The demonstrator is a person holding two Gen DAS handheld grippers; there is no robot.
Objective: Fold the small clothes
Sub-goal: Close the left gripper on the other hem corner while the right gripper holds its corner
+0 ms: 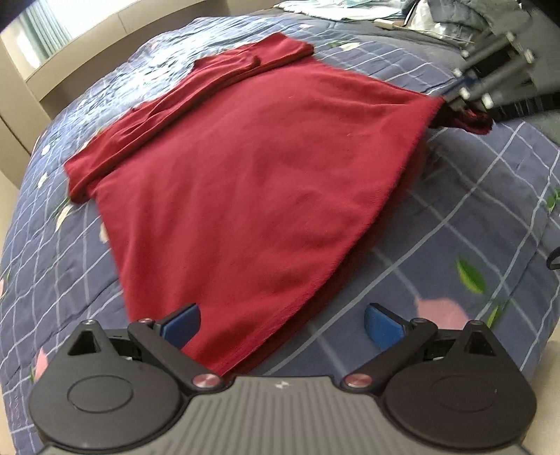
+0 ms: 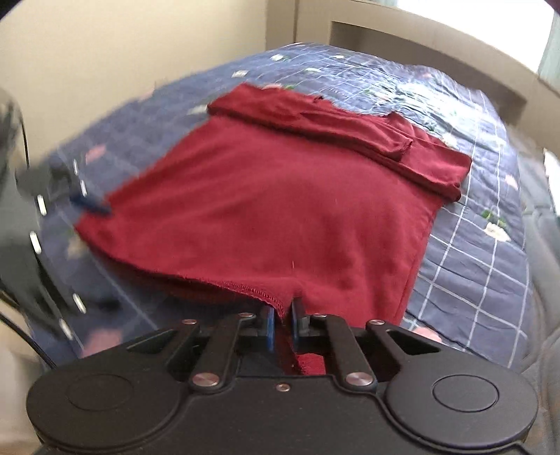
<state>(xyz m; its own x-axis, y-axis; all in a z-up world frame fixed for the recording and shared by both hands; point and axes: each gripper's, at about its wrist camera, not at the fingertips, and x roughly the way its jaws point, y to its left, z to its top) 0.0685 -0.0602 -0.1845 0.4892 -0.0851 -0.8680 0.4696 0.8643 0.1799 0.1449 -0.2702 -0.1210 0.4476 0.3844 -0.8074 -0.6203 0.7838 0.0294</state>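
A dark red shirt [image 1: 245, 182] lies spread on the bed, its sleeves folded across the far end. My left gripper [image 1: 281, 323] is open, its blue pads [image 1: 379, 327] wide apart over the shirt's near corner and touching nothing. My right gripper [image 2: 282, 323] is shut on the shirt's hem [image 2: 259, 292] and holds that corner lifted off the bed. The right gripper also shows in the left wrist view [image 1: 462, 105], pinching the far right corner. The left gripper appears blurred at the left of the right wrist view [image 2: 89, 204].
The bed has a blue quilt [image 1: 472, 217] with a white grid and flower print. A beige headboard [image 2: 420, 45] and wall stand behind it. A pile of grey and light clothes [image 1: 437, 17] lies at the far right corner.
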